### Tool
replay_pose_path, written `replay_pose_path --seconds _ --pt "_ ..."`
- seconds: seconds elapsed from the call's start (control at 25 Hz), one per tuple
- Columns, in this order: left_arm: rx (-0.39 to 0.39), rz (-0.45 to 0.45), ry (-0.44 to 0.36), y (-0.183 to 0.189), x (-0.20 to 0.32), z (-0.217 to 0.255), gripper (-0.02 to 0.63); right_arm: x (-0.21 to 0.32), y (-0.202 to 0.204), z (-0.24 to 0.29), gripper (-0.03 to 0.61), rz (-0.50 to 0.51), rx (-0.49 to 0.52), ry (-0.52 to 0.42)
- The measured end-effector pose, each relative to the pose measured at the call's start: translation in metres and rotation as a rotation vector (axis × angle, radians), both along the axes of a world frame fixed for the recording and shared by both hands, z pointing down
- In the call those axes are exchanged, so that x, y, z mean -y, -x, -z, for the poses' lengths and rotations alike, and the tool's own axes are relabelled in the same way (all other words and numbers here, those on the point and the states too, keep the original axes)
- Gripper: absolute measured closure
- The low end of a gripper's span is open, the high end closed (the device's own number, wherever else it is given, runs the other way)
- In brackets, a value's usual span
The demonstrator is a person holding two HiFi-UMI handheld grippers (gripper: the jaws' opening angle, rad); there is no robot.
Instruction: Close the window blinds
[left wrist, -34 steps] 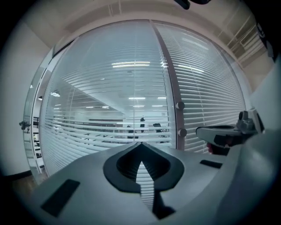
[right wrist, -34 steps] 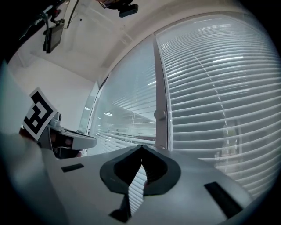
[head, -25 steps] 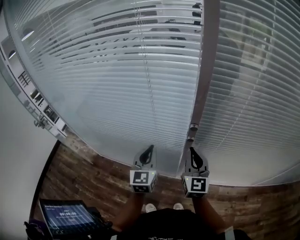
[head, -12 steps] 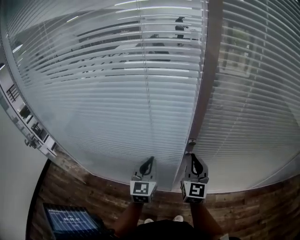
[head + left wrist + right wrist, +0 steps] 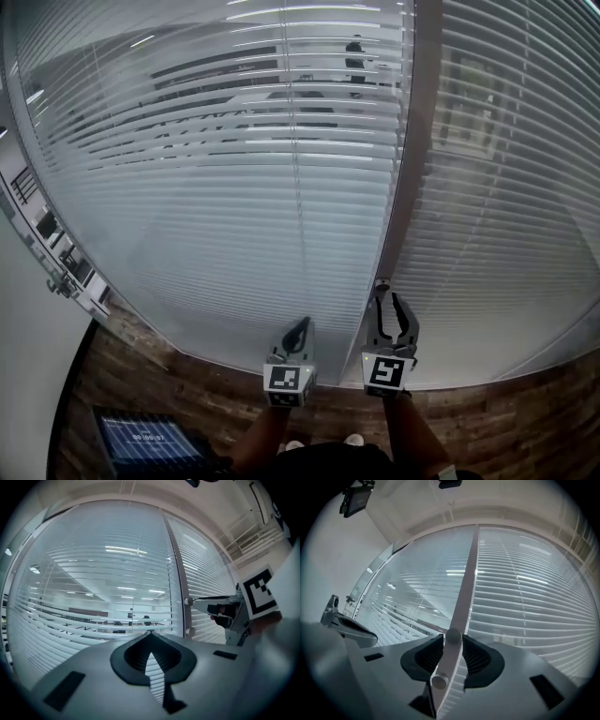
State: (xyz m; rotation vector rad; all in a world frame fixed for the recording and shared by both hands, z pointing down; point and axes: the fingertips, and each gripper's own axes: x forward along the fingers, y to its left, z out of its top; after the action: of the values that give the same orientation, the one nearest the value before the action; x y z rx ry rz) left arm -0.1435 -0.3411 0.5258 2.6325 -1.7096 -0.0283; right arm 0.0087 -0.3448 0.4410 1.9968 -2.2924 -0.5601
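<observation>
Hard to make out: the room behind the window blinds (image 5: 234, 187) shows only in strips between slats; the screen (image 5: 141, 439) at lower left is partly cut off, its print unreadable.
Blinds: two panels flanking a grey post (image 5: 412, 141), directly ahead of both grippers.
Right gripper (image 5: 386, 298): jaws moderately apart, having just been opening; the post's upper knob (image 5: 453, 636) stands between the tips, unclamped.
Left gripper (image 5: 302, 323): jaws together, empty, facing the left panel.

Wood-pattern floor (image 5: 141, 366) runs across the near side of the scene. A dark tablet (image 5: 145, 441) with a lit screen is located at the near left. A plain white wall (image 5: 28, 394) bounds the left side
</observation>
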Motion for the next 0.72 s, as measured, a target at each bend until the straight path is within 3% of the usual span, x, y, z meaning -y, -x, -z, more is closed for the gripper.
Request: replay_pose_path --seconds 0.36,0.72 --pt "-0.014 0.019 0.033 0.004 -0.003 -0.003 0.614 0.018 0.004 0.008 0.457 -0.015 -0.089 -0.006" --pt "-0.017 0.009 0.057 0.004 -0.004 -0.009 0.614 0.017 0.003 0.009 0.457 0.007 -0.038 0.016"
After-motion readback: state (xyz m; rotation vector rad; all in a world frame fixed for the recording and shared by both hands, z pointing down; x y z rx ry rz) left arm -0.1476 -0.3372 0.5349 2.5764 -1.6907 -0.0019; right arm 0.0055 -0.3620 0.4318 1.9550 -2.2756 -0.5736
